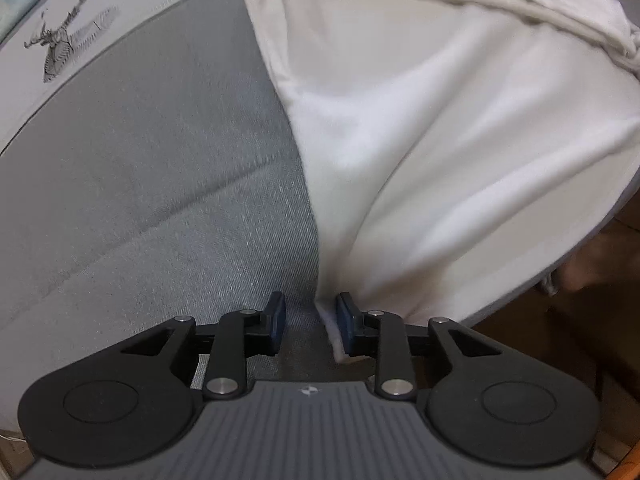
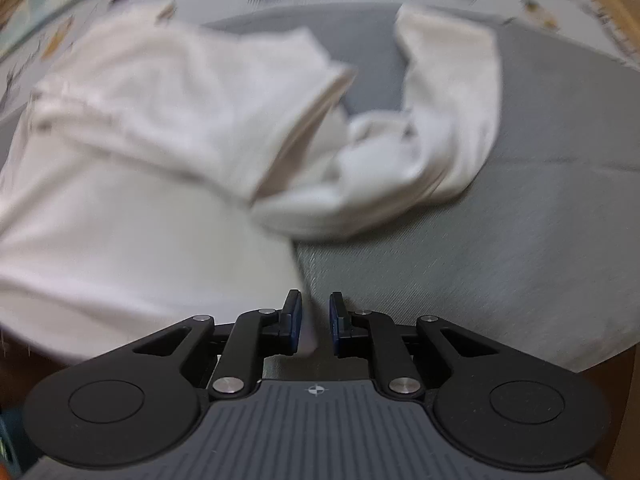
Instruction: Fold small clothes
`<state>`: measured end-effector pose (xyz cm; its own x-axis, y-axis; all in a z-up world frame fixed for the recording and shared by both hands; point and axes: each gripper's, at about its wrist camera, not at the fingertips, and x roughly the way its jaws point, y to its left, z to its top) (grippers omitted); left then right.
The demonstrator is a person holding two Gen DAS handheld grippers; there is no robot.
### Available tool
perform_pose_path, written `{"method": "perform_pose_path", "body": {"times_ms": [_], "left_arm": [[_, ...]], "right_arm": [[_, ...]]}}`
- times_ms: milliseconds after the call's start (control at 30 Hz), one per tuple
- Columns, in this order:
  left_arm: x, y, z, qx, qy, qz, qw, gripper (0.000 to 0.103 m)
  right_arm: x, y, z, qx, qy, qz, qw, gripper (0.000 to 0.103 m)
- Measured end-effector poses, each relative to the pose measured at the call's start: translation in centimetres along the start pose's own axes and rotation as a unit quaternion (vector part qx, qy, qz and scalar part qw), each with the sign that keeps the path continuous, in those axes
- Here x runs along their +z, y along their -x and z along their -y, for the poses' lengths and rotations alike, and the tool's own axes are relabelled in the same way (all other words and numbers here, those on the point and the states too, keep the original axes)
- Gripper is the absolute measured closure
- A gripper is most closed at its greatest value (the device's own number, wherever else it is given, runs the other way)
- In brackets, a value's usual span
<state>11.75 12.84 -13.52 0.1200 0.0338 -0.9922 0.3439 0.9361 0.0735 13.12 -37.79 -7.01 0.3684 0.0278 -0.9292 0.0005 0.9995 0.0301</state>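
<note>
Grey cushion (image 1: 140, 184): spreads ahead of both grippers and carries the whole job; cloth dragged across its weave could bunch instead of sliding.
White garment (image 1: 420, 140): ahead and to the right of the left gripper, ahead and to the left of the right one, its hem corners reaching back between each pair of fingers. One sleeve (image 2: 452, 92) lies crumpled ahead of the right gripper; lifted like that, I judge it folds in crooked.
Left gripper (image 1: 311, 322): jaws apart, released, the hem corner brushing only the inner face of its right finger. Closing now may catch a single layer or miss.
Right gripper (image 2: 315, 322): jaws parted, not clamped, cloth edge between them. The view is blurred, so a snatch while moving could slip off.
</note>
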Motion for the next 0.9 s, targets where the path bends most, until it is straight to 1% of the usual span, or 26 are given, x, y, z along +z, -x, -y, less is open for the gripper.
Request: {"method": "perform_pose_path", "body": {"times_ms": [33, 67, 100, 133, 167, 200, 233, 267, 300, 367, 500, 533, 567, 600, 667, 700, 767, 833, 867, 900], "left_arm": [[0.1, 0.6, -0.2, -0.001, 0.007, 0.015, 0.9999, 0.071], [0.2, 1.3, -0.4, -0.004, 0.015, 0.033, 0.9993, 0.070], [0.4, 2.0, -0.9, -0.010, 0.030, 0.052, 0.9981, 0.070], [0.5, 2.5, -1.3, -0.015, 0.045, 0.066, 0.9967, 0.069], [0.8, 3.1, -1.6, -0.016, 0.062, 0.083, 0.9945, 0.069], [1.1, 3.5, -1.9, -0.014, 0.074, 0.097, 0.9924, 0.069], [1.4, 4.0, -2.0, -0.013, 0.083, 0.111, 0.9902, 0.069], [1.7, 4.5, -1.9, -0.012, 0.089, 0.124, 0.9882, 0.069], [2.1, 4.9, -1.8, -0.010, 0.095, 0.135, 0.9862, 0.069], [3.0, 5.9, -1.2, -0.012, 0.102, 0.161, 0.9816, 0.069], [5.6, 7.4, 1.4, -0.036, 0.106, 0.212, 0.9710, 0.069], [6.3, 7.7, 2.0, -0.045, 0.104, 0.224, 0.9679, 0.069], [7.0, 7.8, 2.6, -0.054, 0.101, 0.234, 0.9654, 0.069], [7.7, 8.1, 3.5, -0.062, 0.097, 0.245, 0.9626, 0.069], [8.8, 8.6, 5.1, -0.079, 0.087, 0.268, 0.9562, 0.069], [9.5, 8.7, 6.2, -0.092, 0.080, 0.279, 0.9525, 0.069], [10.8, 8.6, 8.0, -0.117, 0.064, 0.298, 0.9450, 0.069], [12.2, 8.3, 10.4, -0.138, 0.039, 0.317, 0.9374, 0.068], [12.4, 8.3, 11.6, -0.146, 0.026, 0.330, 0.9324, 0.065], [12.9, 8.3, 12.9, -0.157, 0.010, 0.346, 0.9250, 0.059]], "right_arm": [[0.0, 0.8, 0.2, 0.011, -0.015, 0.022, 1.000, 0.089], [0.3, 2.0, 0.5, 0.031, -0.033, 0.049, 0.998, 0.089], [0.5, 3.4, 0.8, 0.057, -0.053, 0.082, 0.994, 0.089], [0.5, 4.5, 1.1, 0.076, -0.065, 0.107, 0.989, 0.089], [0.6, 5.3, 1.2, 0.091, -0.074, 0.131, 0.984, 0.085], [0.8, 5.8, 1.3, 0.098, -0.082, 0.152, 0.980, 0.083], [1.0, 5.9, 1.3, 0.097, -0.090, 0.165, 0.977, 0.076], [1.4, 5.9, 1.2, 0.093, -0.096, 0.167, 0.977, 0.070], [1.7, 5.3, 1.2, 0.090, -0.104, 0.162, 0.977, 0.068], [2.2, 3.4, 0.9, 0.082, -0.112, 0.135, 0.981, 0.067], [3.1, -0.8, -0.2, 0.047, -0.121, 0.078, 0.988, 0.066], [3.2, -1.3, -0.5, 0.040, -0.126, 0.078, 0.988, 0.072], [3.2, -1.1, -0.9, 0.039, -0.130, 0.091, 0.987, 0.093], [3.5, -0.6, -1.2, 0.043, -0.130, 0.110, 0.984, 0.098], [3.8, 0.8, -2.5, 0.033, -0.106, 0.158, 0.981, 0.099], [3.8, 1.7, -3.1, 0.037, -0.097, 0.186, 0.977, 0.099], [3.8, 3.2, -3.6, 0.073, -0.096, 0.237, 0.964, 0.100], [3.9, 4.4, -3.1, 0.130, -0.113, 0.281, 0.944, 0.100], [4.1, 4.8, -2.8, 0.162, -0.117, 0.296, 0.934, 0.100], [4.3, 5.1, -2.7, 0.196, -0.116, 0.306, 0.924, 0.100]]}}
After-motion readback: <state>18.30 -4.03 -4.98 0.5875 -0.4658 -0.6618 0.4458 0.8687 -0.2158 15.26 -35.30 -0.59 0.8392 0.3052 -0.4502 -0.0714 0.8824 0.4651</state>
